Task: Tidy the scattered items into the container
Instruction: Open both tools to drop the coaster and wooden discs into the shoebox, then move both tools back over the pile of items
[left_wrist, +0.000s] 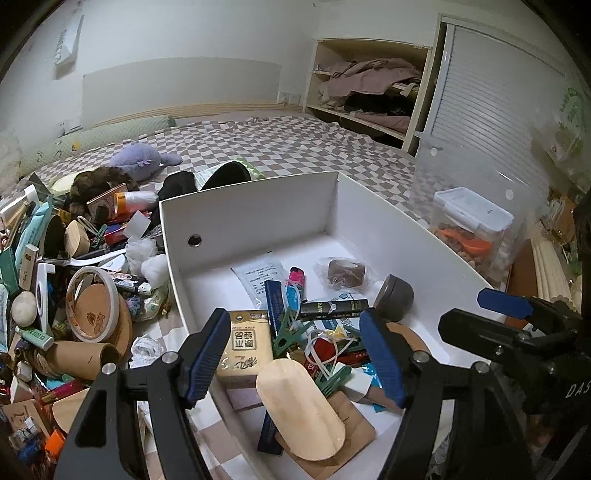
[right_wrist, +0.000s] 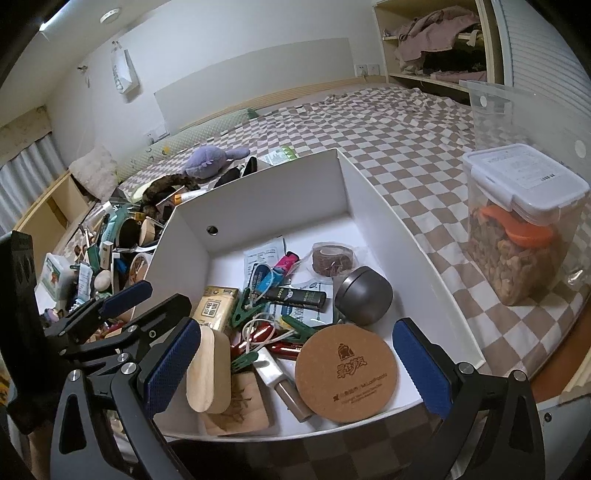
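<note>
Checkered bed — wooden oval piece (left_wrist: 301, 408) in white box (left_wrist: 251, 206), between open left jaws.

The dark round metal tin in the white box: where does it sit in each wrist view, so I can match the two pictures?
Left wrist view: the tin lies right of centre, by the white box's right wall, just above the left gripper's right finger.
Right wrist view: the tin lies near centre, just above the round cork coaster.
Shared landmark: the brown tape roll, just up-left of the tin in both.
</note>
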